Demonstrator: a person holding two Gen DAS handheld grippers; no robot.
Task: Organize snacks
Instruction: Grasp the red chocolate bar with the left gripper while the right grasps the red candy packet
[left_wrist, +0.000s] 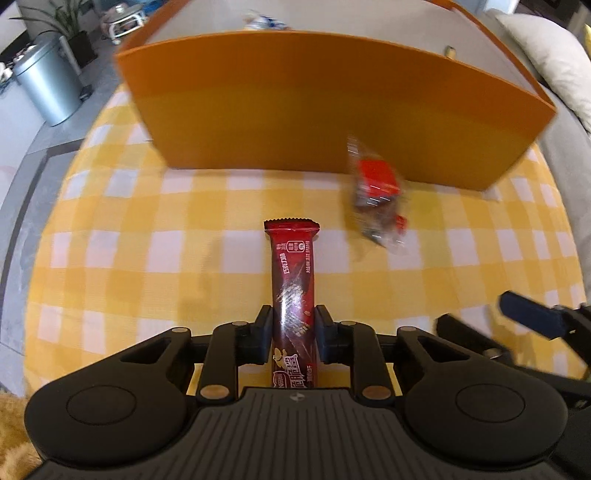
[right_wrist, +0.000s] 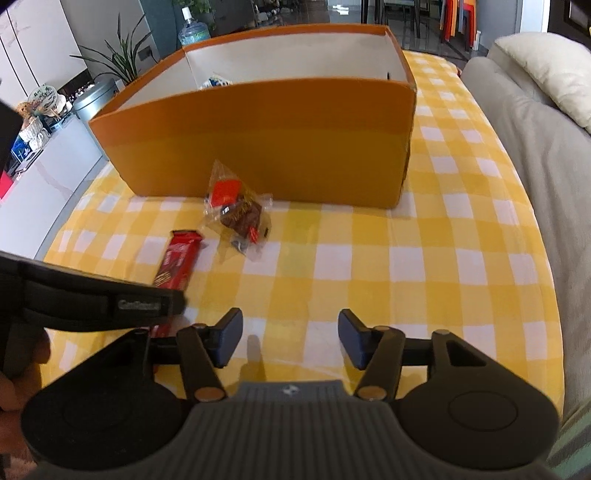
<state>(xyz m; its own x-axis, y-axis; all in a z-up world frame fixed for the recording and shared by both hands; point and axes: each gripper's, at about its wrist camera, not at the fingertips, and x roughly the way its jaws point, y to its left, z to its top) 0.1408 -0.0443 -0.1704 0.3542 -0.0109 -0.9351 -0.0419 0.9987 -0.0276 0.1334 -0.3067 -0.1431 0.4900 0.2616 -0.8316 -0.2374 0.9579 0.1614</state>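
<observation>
While the left gripper (left_wrist: 293, 334) pinched the long dark-red foil wafer bar (left_wrist: 293, 288) above the yellow checked tablecloth (left_wrist: 147, 258) and the right gripper (right_wrist: 290, 341) stood spread and empty, the pick-up step looked complete, the next move calling for carriage over the orange cardboard box (left_wrist: 314, 103) wall.

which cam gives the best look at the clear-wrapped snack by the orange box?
Right wrist. The clear-wrapped snack is sharp there: red label, brown contents, lying on the checked cloth just in front of the orange box. The left wrist view shows the same snack motion-blurred, off to the right.
</observation>
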